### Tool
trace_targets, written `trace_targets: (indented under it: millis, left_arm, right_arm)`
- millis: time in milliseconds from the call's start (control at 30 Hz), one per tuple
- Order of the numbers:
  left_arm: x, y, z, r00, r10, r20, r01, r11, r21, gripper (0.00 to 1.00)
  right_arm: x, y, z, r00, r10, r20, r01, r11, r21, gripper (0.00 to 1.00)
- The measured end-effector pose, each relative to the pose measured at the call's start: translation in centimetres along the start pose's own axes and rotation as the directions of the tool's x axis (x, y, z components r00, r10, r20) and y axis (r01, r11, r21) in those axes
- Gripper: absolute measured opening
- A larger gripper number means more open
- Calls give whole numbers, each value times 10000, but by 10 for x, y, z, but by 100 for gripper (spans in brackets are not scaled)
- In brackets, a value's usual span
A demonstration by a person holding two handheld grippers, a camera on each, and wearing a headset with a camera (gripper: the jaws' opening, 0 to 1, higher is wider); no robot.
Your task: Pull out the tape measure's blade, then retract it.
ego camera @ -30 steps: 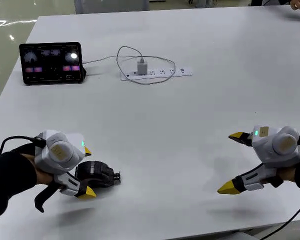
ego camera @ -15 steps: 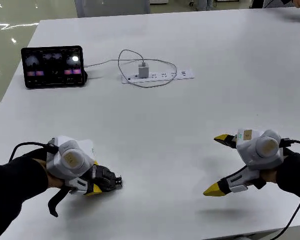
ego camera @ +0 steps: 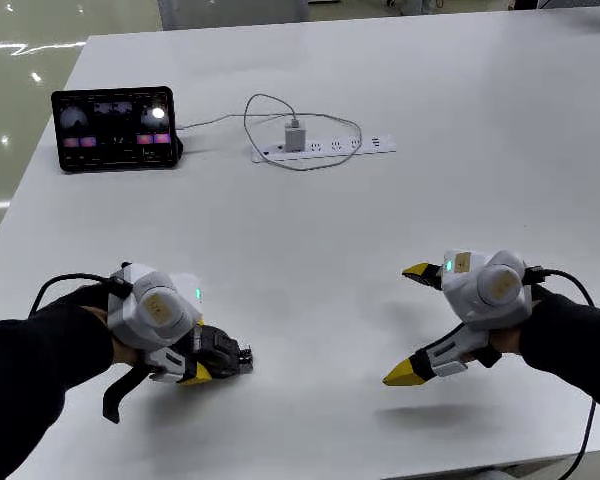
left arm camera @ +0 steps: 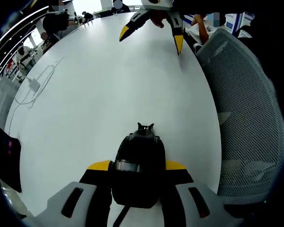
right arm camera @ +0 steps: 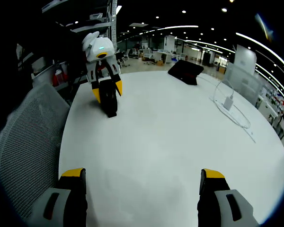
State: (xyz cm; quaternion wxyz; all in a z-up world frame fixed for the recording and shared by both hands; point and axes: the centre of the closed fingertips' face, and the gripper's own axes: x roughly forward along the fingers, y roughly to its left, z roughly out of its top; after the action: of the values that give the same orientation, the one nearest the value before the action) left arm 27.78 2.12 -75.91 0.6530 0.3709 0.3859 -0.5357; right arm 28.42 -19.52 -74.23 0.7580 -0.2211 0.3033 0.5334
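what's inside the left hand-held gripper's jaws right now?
The left hand-held gripper is shut on the black tape measure, one yellow-tipped jaw on each side. The blade hook pokes out the front, and the blade is not pulled out. The gripper body covers the rear of the case.

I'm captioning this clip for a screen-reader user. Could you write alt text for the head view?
The left tongs grip a black tape measure on a white table; the open right tongs hover opposite, pointing at it. A tablet and a power strip lie farther back.
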Motion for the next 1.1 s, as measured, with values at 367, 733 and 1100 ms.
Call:
trace_targets:
  millis: [367, 733, 1100]
  left_arm:
    - [0, 0, 1, 9999, 21, 151, -20, 10000, -35, 33]
    - [0, 0, 0, 9999, 93, -43, -94, 9999, -81, 33]
    - [1, 0, 1, 10000, 30, -30, -30, 10000, -83, 33]
  right_arm:
    - [42, 13, 27, 9987, 456, 222, -455, 9990, -41, 100]
    - [80, 32, 59, 9927, 1144, 386, -1130, 9929, -363, 100]
    - [104, 58, 81, 9800, 1983, 193, -1951, 9747, -1088, 100]
